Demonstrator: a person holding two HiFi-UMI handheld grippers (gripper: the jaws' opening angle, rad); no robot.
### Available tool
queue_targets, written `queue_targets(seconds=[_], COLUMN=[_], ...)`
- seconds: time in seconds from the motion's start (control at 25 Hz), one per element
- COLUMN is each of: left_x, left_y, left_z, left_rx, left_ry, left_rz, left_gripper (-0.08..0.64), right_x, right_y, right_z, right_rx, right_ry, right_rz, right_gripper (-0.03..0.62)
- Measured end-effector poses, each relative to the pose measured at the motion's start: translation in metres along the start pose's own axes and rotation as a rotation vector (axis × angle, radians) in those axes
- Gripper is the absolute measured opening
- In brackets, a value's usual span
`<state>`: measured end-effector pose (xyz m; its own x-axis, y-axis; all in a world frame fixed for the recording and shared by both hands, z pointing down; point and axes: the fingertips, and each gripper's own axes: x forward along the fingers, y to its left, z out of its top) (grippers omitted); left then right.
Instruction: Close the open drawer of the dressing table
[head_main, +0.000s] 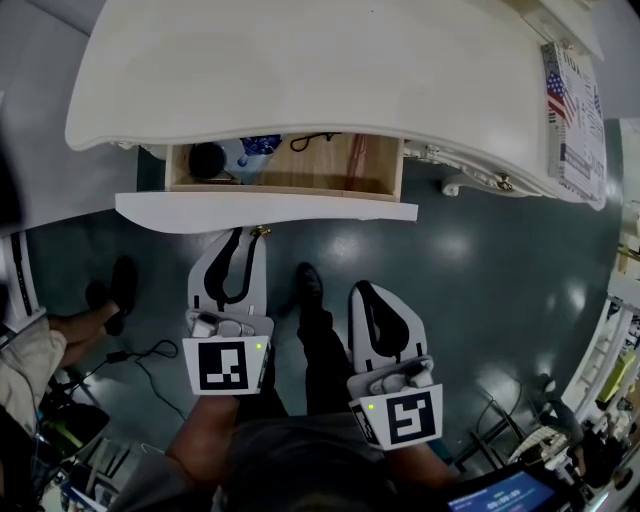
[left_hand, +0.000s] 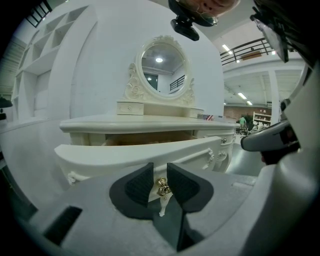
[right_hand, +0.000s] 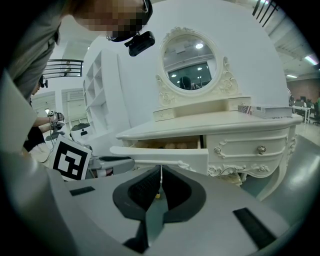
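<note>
The white dressing table (head_main: 300, 70) has its middle drawer (head_main: 290, 188) pulled out, its curved front (head_main: 300, 212) toward me. The drawer front (left_hand: 150, 150) fills the middle of the left gripper view. A gold knob (head_main: 262, 231) hangs under the front's middle. My left gripper (head_main: 240, 238) is at the front, beside the knob. Its jaws (left_hand: 160, 177) are open by a narrow gap, and the knob (left_hand: 161, 186) shows in it, untouched. My right gripper (head_main: 365, 292) is held back from the drawer, lower right. It (right_hand: 159, 182) is shut and holds nothing.
In the drawer lie a dark round thing (head_main: 207, 160), a blue-and-white item (head_main: 258, 148) and a cord. A flag-printed booklet (head_main: 575, 110) lies on the table's right end. My shoe (head_main: 310, 285) is on the dark floor; another person's feet (head_main: 110, 295) and cables (head_main: 150, 355) are at left.
</note>
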<state>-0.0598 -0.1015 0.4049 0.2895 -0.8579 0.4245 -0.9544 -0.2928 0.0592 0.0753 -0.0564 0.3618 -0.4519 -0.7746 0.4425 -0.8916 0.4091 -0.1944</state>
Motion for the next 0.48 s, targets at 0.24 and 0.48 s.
queue_targets(seconds=[0.24, 0.48], left_x=[0.0032, 0.0073], left_y=[0.0026, 0.0044], left_z=[0.0015, 0.0031], left_rx=[-0.002, -0.002], left_ry=[0.0, -0.006], left_rz=[0.007, 0.01], left_gripper=[0.094, 0.094], right_x=[0.001, 0.0027], right_y=[-0.0022, -0.0064], right_z=[0.0, 0.0006], right_rx=[0.001, 0.002], right_ry=[0.002, -0.001], right_rz=[-0.001, -0.005], right_gripper=[0.015, 0.015])
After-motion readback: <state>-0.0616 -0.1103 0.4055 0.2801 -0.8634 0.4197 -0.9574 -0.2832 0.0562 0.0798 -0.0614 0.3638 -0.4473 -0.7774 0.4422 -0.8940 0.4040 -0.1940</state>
